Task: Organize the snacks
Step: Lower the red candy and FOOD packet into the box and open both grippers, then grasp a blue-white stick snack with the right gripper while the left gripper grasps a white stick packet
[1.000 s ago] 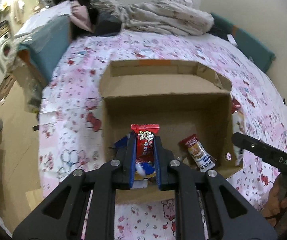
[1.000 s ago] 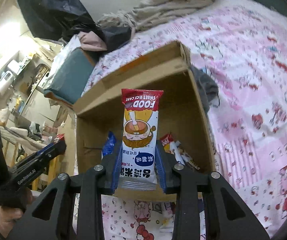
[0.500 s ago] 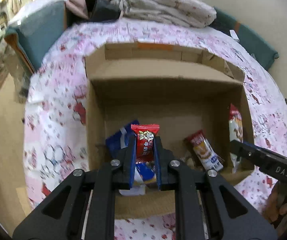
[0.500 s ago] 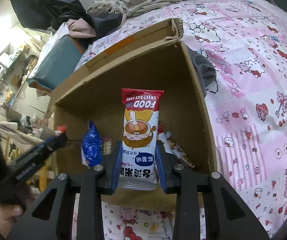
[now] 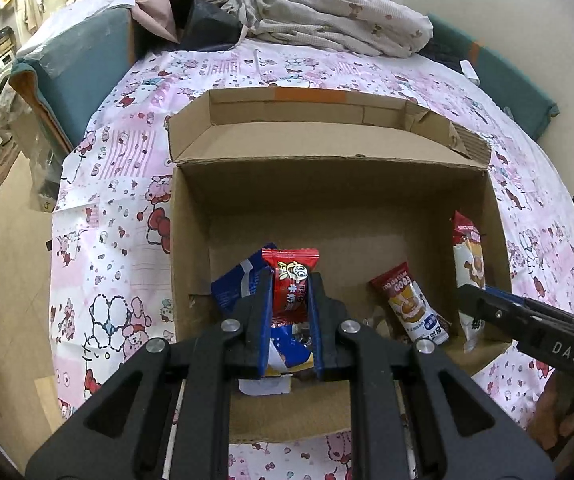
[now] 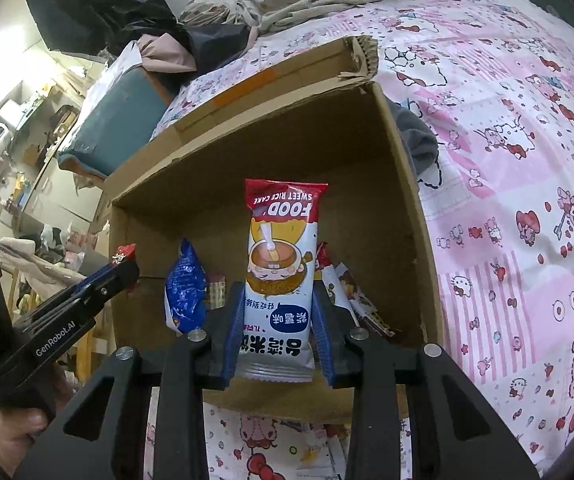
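- Left gripper (image 5: 290, 312) jaws clamp a small red snack packet (image 5: 290, 280) over the open cardboard box (image 5: 191, 240).
- Blue packet (image 5: 235, 284) lies beneath; a rice cake packet (image 5: 411, 304) lies right.
- Right gripper (image 5: 527, 320) enters near right.

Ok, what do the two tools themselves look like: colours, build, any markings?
Both are matte black plastic. The left tool and right tool each have two angular fingers with triangular cut-outs, silver round screws and blue pads on the inner faces. Seen from the side, the right tool's body reads "DAS" in white and the left's "GenRobot.AI". No cables visible.
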`<state>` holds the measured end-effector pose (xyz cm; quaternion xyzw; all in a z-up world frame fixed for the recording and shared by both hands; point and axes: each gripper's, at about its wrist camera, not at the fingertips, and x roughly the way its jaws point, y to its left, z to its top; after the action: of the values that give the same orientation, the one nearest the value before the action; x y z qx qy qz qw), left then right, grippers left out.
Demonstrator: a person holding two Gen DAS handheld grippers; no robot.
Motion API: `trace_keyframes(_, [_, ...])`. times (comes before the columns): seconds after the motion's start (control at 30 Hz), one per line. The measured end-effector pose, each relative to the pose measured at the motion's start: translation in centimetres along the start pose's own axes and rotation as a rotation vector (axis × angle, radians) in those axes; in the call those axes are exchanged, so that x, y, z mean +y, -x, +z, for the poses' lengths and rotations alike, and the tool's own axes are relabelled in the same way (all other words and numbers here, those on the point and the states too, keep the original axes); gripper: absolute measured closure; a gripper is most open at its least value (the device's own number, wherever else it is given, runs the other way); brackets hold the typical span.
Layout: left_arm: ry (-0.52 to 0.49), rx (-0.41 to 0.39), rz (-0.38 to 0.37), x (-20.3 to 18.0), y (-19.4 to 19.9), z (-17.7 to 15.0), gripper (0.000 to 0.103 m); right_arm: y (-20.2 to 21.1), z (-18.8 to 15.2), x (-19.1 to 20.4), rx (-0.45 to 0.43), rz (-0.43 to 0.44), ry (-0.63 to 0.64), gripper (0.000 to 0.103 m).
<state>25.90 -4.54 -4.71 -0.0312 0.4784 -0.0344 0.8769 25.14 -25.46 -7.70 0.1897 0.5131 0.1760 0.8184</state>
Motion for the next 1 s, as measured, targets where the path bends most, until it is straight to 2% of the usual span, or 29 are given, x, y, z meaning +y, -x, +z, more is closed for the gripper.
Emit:
trace_keyframes(0.23, [0.003,0.035,-0.030,-0.2,-0.3,0.0,0.089,0.1,0.0,0.4,-0.012,0.011,0.019,0.069])
trace_keyframes(0.4, [0.000,0.033,-0.027,-0.3,-0.2,-0.1,0.089,0.4,0.2,0.5,-0.031,0.041,0.011,0.067])
trace_keyframes(0.47, [0.001,0.038,-0.035,-0.4,-0.1,-0.1,0.080,0.4,0.3,0.2,-0.028,0.054,-0.009,0.058])
trace_keyframes(0.5, [-0.004,0.041,-0.030,-0.5,-0.1,-0.1,0.063,0.4,0.3,0.1,-0.032,0.053,-0.019,0.040])
trace_keyframes(0.53, [-0.008,0.042,-0.020,-0.5,0.0,-0.1,0.040,0.6,0.3,-0.1,-0.044,0.054,-0.030,0.029])
trace_keyframes(0.6, [-0.005,0.018,0.009,-0.6,0.6,-0.2,0.018,1.0,0.3,-0.2,-0.067,0.056,-0.037,0.028])
trace_keyframes(0.8, [-0.019,-0.002,0.014,-0.7,1.0,-0.3,0.017,1.1,0.5,-0.6,-0.056,0.063,-0.059,0.028])
trace_keyframes(1.0, [0.000,0.005,0.009,-0.2,1.4,-0.5,0.017,1.8,0.4,0.4,-0.066,0.074,-0.020,0.028])
